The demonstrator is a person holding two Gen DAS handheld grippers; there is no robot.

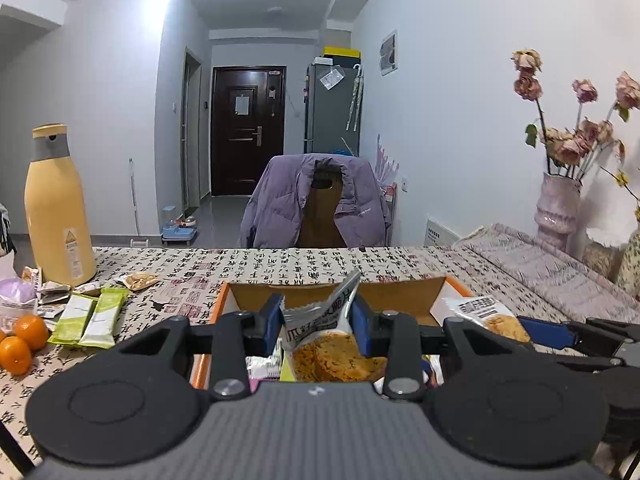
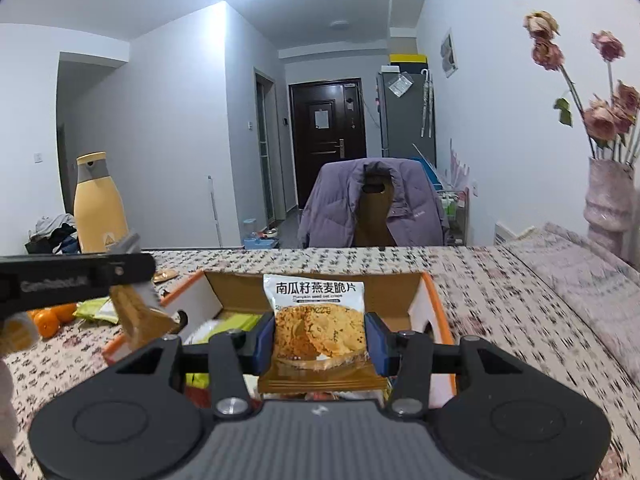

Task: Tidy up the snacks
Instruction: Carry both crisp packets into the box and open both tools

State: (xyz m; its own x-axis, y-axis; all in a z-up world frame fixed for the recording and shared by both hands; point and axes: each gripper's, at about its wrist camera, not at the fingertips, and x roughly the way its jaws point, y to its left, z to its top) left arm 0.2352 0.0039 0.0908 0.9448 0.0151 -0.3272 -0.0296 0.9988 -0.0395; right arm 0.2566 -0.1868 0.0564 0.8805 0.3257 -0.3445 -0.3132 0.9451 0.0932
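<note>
An open cardboard box with an orange rim (image 1: 456, 283) (image 2: 434, 292) stands on the patterned tablecloth and holds several snack packs. My left gripper (image 1: 318, 322) is shut on an oat-crisp packet (image 1: 332, 344), crumpled between the blue pads, above the box's near side. My right gripper (image 2: 319, 340) is shut on a second oat-crisp packet (image 2: 318, 320), held upright and flat over the box. In the left wrist view this second packet (image 1: 488, 314) shows at the box's right side. In the right wrist view the left gripper's arm (image 2: 76, 276) and its packet (image 2: 136, 312) show at the left.
Two green snack bars (image 1: 90, 316), small loose packets (image 1: 138, 280) and oranges (image 1: 22, 340) lie left of the box. A tall yellow bottle (image 1: 58, 208) stands at the far left. A pink vase with dried roses (image 1: 558, 208) stands right. A chair with a purple jacket (image 1: 316, 204) faces the table.
</note>
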